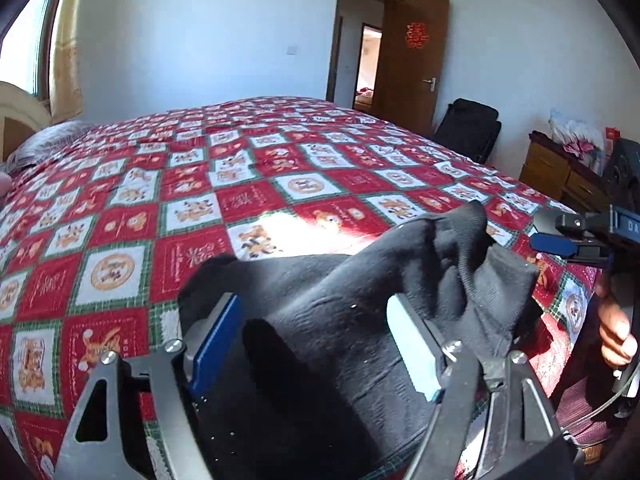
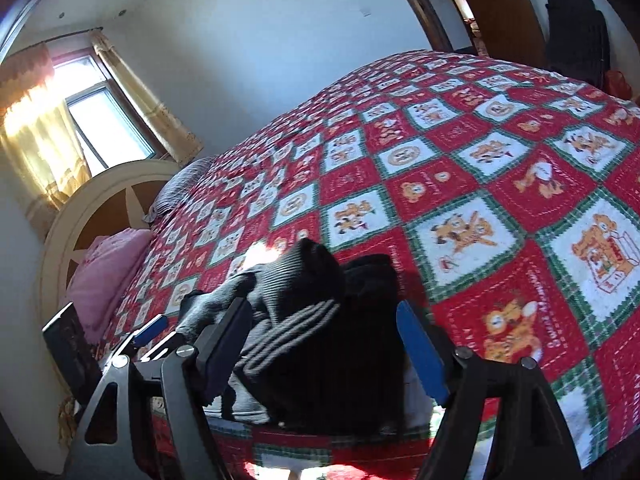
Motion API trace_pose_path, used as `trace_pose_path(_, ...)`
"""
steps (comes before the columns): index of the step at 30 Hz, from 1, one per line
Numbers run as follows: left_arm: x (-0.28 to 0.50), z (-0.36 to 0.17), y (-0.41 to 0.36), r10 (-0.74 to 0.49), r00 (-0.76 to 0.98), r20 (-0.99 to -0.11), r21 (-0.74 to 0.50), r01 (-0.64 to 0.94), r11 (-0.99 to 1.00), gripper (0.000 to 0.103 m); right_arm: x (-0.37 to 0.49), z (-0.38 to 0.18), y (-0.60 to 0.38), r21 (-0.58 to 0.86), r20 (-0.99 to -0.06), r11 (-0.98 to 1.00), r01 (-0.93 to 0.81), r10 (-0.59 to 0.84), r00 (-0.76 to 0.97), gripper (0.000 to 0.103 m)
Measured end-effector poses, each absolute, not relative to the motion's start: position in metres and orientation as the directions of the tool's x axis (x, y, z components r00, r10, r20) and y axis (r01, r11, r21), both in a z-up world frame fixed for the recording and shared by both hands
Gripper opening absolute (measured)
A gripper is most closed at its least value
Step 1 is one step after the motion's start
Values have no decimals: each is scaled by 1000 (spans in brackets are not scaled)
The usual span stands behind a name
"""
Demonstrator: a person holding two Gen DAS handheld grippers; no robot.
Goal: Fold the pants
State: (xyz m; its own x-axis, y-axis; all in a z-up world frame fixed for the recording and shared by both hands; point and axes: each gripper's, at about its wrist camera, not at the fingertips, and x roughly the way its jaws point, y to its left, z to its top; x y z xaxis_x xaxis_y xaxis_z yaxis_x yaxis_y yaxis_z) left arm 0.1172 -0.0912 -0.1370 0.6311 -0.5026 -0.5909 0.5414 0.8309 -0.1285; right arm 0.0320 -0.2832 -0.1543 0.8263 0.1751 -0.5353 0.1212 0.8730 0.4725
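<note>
While black knit pants are bunched at six o'clock on the red patchwork bed, both grippers' fingers are held apart; regrasping is judged next.

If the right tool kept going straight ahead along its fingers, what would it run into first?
Most likely the black pants, bunched on the quilt between the open fingers of the right tool. Beyond them lies only quilt; how near the fabric is cannot be judged.
</note>
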Motion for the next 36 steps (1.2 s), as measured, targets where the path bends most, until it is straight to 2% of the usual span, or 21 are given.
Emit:
trace_pose_path(2,120,-143,-86,-499,631,-594,-147,525,838,78,46,-157,-258,347,-617,929,128,124,777,78)
trace_pose_path(4,122,-146,-86,-482,640,-599,-138,510,849,79,52,-166,-252,349,-638,929,122,140,757,78)
trace_pose_path(6,124,-149,-84,-456,658,-599,-123,487,865,88,53,-177,-258,394,-661,908,142,173,730,77)
trace_pose_path(7,126,-150,-82,-435,672,-599,-112,468,877,96,51,-179,-261,387,-668,908,160,157,727,76)
trace_pose_path(8,127,-151,-80,-431,680,-593,-113,460,881,99,49,-180,-265,379,-669,911,164,147,729,59)
trace_pose_path(9,129,-152,-79,-429,682,-592,-114,456,882,99,48,-180,-267,365,-678,917,163,142,721,21)
trace_pose_path(10,133,-155,-79,-416,681,-603,-113,443,889,99,46,-181,-271,369,-683,914,170,142,717,16)
trace_pose_path(12,137,-159,-77,-408,675,-615,-120,431,894,99,41,-182,-279,408,-669,899,158,177,722,15)
trace_pose_path(17,142,-170,-81,-405,648,-645,-127,431,893,99,34,-197,-293,373,-698,907,196,135,703,15)
trace_pose_path(21,140,-173,-85,-391,647,-654,-101,437,894,102,37,-201,-299,386,-699,905,178,161,696,17)
trace_pose_path(23,140,-173,-83,-393,647,-654,-110,432,895,102,34,-196,-302,394,-695,897,202,146,704,28)
trace_pose_path(24,140,-173,-81,-396,646,-653,-117,430,895,102,33,-190,-301,364,-693,904,225,101,714,40)
trace_pose_path(26,141,-173,-82,-397,644,-654,-122,429,895,102,30,-174,-296,287,-654,925,250,-2,757,57)
trace_pose_path(27,141,-173,-82,-399,642,-654,-124,429,895,102,31,-166,-294,289,-627,930,226,5,779,58)
trace_pose_path(31,136,-170,-87,-406,643,-650,-117,443,889,102,56,-158,-291,295,-609,936,189,32,792,58)
trace_pose_path(34,133,-167,-89,-385,660,-645,-74,447,891,102,80,-171,-298,373,-629,911,174,110,770,58)
trace_pose_path(35,133,-166,-88,-382,663,-644,-69,447,892,102,85,-177,-301,411,-627,897,161,150,764,50)
trace_pose_path(36,134,-165,-88,-381,664,-644,-69,445,893,102,89,-182,-300,423,-632,894,149,173,755,19)
